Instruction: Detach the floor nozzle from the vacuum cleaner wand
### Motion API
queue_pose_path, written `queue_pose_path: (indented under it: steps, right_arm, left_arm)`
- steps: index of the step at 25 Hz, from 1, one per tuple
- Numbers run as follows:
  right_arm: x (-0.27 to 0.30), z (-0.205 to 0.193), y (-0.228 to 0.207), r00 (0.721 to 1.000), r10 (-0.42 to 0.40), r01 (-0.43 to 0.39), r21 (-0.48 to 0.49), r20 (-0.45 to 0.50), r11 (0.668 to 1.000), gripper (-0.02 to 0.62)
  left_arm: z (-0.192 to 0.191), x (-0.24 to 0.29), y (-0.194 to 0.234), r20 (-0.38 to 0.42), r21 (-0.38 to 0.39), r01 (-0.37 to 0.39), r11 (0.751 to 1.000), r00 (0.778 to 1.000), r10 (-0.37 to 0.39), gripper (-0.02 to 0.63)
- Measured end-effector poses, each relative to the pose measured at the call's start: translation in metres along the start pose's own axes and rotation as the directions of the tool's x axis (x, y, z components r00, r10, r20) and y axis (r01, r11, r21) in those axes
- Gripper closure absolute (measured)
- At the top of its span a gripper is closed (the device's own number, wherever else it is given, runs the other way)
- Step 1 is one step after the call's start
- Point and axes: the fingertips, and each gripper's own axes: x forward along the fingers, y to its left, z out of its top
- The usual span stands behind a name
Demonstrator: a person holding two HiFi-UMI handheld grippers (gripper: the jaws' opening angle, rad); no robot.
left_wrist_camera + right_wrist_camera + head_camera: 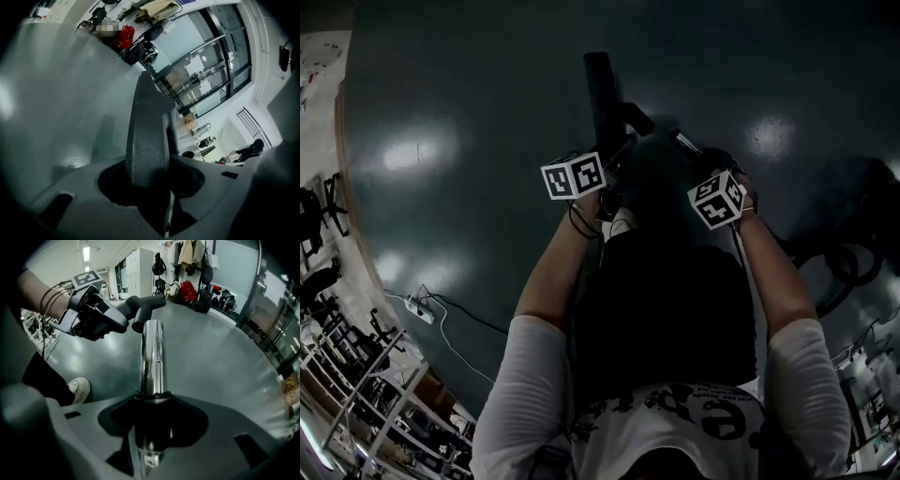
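Head view: the dull black plastic floor nozzle (602, 89) shows against the glossy dark floor (441, 103), just beyond the left tool (617, 152) and the right tool (682, 145)

Left gripper view: the jaws are pinched on a grainy grey, rib-edged part, seemingly the nozzle's neck

Right gripper view: the jaws are clamped round the smooth chrome wand (153, 357), whose far end sits in the black elbow, not yet detached. Both grips look set; next probably comes a straight pull apart, perhaps after freeing a catch

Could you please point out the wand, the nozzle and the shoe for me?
wand (153, 357), right gripper view, middle of the chrome tube.
nozzle (142, 309), right gripper view, dark neck at the tube's far end.
shoe (80, 388), right gripper view, white toe.
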Motion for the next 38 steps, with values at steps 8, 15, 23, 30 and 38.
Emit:
queue_pose_path:
  steps: [8, 15, 23, 30, 38]
  right_arm:
    - [0.102, -0.061, 0.003, 0.971, 0.142, -0.136, 0.044, -0.193, 0.990, 0.413]
    - [0.114, -0.067, -0.001, 0.984, 0.096, -0.090, 0.049, -0.147, 0.995, 0.413]
    - [0.112, -0.054, -0.006, 0.986, 0.077, -0.081, -0.022, -0.147, 0.996, 0.351]
    - [0.056, -0.006, -0.011, 0.994, 0.099, -0.103, 0.077, 0.051, 0.992, 0.341]
    - [-0.107, 0.082, -0.069, 0.960, -0.152, 0.068, 0.328, 0.237, 0.942, 0.485]
  left_arm:
    - [-0.072, 0.051, 0.093, -0.124, -0.019, -0.098, 0.995, 0.988, 0.095, 0.451]
    - [-0.079, 0.047, 0.131, -0.097, -0.114, -0.174, 0.978, 0.982, 0.163, 0.451]
    - [-0.066, 0.047, 0.124, -0.110, -0.009, -0.221, 0.975, 0.969, 0.219, 0.323]
    - [-0.056, 0.028, 0.105, -0.111, 0.247, -0.330, 0.911, 0.925, 0.364, 0.055]
    - [0.050, -0.071, -0.010, 0.015, 0.493, -0.450, 0.744, 0.860, 0.510, 0.445]
